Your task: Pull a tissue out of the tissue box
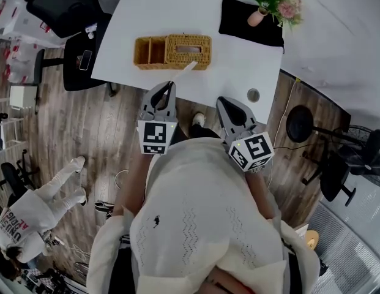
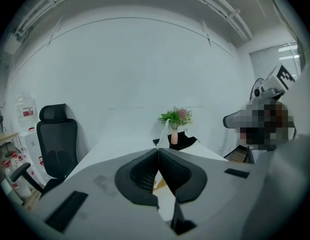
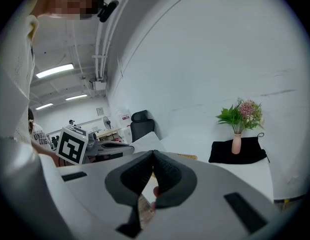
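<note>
A woven wicker tissue box (image 1: pixel 188 49) stands on the white table (image 1: pixel 238 66), with an open side compartment (image 1: pixel 149 51) on its left. A white tissue (image 1: pixel 185 71) stretches from the box's near side down to my left gripper (image 1: pixel 171 86), which is shut on its end just off the table's front edge. In the left gripper view the tissue (image 2: pixel 164 133) rises as a thin strip from the closed jaws of the left gripper (image 2: pixel 158 152). My right gripper (image 1: pixel 224 102) hangs beside it, shut and empty; in its own view the right gripper (image 3: pixel 153 154) has the box (image 3: pixel 187 157) just beyond its tips.
A black cloth (image 1: pixel 251 20) with a pink vase of flowers (image 1: pixel 270 2) lies at the table's far right. A round cable hole (image 1: pixel 253 95) is near the front edge. A black office chair (image 1: pixel 66 11) stands left of the table, a fan (image 1: pixel 300 124) right. A person (image 1: pixel 30 216) crouches lower left.
</note>
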